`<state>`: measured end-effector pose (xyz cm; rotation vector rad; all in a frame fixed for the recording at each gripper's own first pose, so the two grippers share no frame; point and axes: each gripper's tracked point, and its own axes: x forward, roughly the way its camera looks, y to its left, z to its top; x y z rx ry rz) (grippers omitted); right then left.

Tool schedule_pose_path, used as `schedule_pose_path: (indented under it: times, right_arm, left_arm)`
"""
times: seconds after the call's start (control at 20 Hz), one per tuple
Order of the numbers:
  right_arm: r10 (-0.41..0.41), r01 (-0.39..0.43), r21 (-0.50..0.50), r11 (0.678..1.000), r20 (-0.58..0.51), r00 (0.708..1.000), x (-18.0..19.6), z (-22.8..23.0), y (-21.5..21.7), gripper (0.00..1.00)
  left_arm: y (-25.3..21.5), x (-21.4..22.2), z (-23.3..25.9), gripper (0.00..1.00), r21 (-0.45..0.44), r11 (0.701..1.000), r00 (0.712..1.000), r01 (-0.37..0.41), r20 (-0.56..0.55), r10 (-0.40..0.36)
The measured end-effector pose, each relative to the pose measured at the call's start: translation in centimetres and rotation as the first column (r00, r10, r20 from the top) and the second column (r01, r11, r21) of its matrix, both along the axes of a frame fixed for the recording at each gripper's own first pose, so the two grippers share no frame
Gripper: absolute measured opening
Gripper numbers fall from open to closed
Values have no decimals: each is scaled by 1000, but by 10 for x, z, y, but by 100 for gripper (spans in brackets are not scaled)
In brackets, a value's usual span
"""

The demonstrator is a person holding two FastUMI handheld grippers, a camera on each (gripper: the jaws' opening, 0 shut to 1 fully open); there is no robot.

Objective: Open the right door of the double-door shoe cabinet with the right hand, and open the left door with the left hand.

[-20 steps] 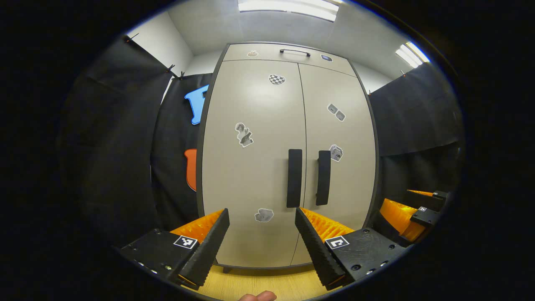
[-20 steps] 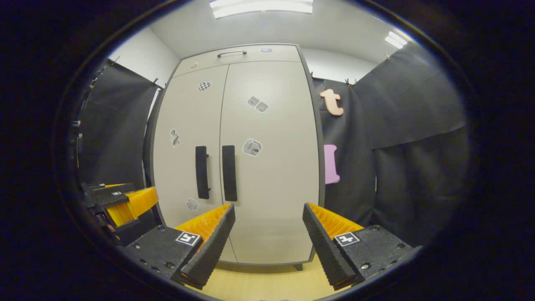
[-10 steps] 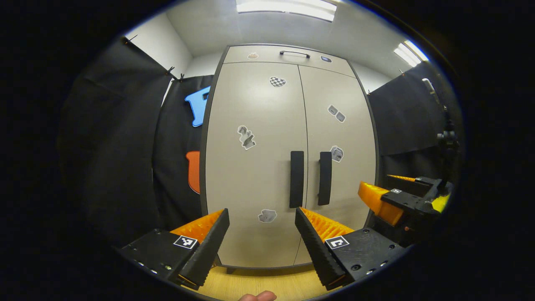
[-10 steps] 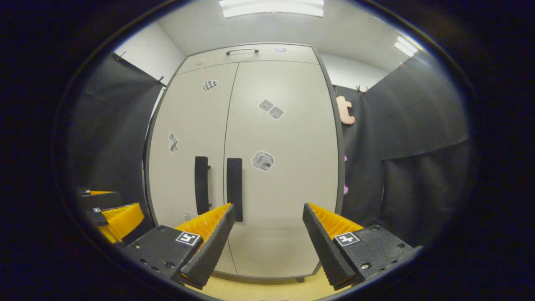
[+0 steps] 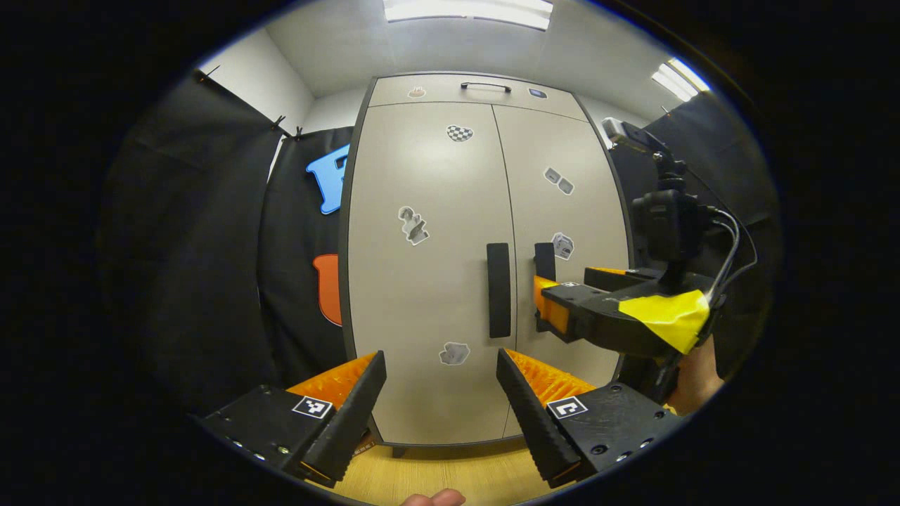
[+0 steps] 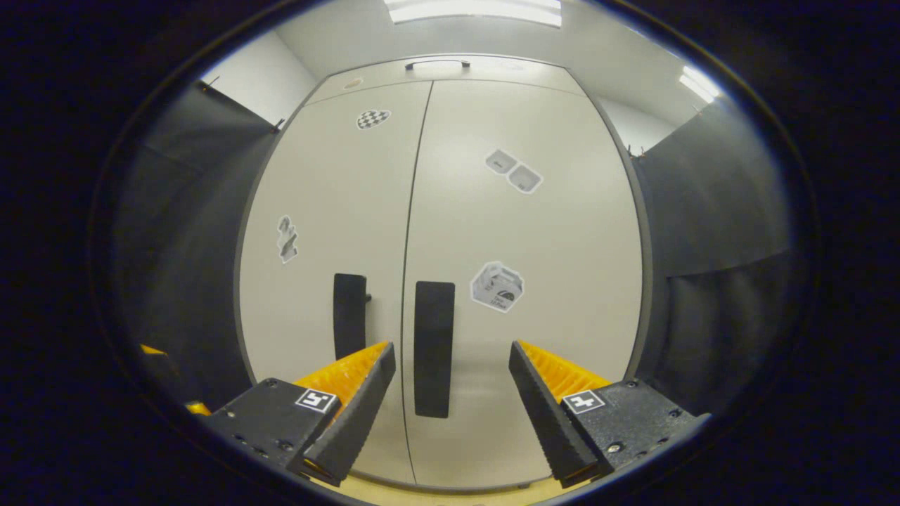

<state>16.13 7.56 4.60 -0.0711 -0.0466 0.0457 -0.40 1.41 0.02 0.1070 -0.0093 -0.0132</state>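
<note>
The beige shoe cabinet (image 5: 429, 295) stands ahead with both doors shut. In the left gripper view its left door's dark handle (image 5: 498, 290) sits beside the centre seam, and the right door's handle (image 5: 544, 256) is partly covered by my right gripper (image 5: 555, 295), which reaches in close to it. My left gripper (image 5: 440, 355) is open, well back from the doors. In the right gripper view the right handle (image 6: 434, 348) lies between the fingers of my open right gripper (image 6: 451, 346), nearer the left finger; whether they touch is unclear. The left handle (image 6: 349, 316) is beside it.
A top panel with a slim handle (image 5: 486, 86) sits above the doors. Black cloth walls (image 5: 204, 267) flank the cabinet on both sides. The floor (image 5: 429, 474) is light wood. A hand (image 5: 692, 379) holds the right gripper at the right.
My right gripper has moved forward and up towards the cabinet, so its right handle now lies between the fingers. The left gripper has hardly moved.
</note>
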Motion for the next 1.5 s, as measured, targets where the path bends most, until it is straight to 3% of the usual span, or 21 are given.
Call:
schedule_pose_path:
  times: [0.25,0.65,0.95,1.15,1.2,1.4,1.5]
  right_arm:
    - [1,3,43,999,-80,997,32,-19,2,98]
    - [-50,51,9,999,-55,997,34,-15,-1,83]
    - [-60,60,1,998,-61,996,33,-16,-1,79]
    - [-44,43,-6,999,-65,997,32,-17,12,51]
    - [-48,46,-25,999,-63,997,33,-17,11,33]
    - [-8,10,40,999,-48,999,33,-16,11,11]
    - [-7,8,32,999,-50,999,34,-17,12,8]
  left_arm:
    - [6,-4,-11,95,-12,1000,1000,-5,-21,4]
    - [18,2,-12,96,-72,997,1000,-21,-20,20]
    - [23,2,-12,96,-89,996,999,-28,-18,26]
    - [26,1,-14,95,-95,995,999,-28,-24,26]
    - [27,1,-14,95,-94,995,999,-31,-24,29]
    - [27,0,-15,95,-96,995,999,-36,-22,34]
    - [30,-2,-15,95,-96,995,999,-39,-18,38]
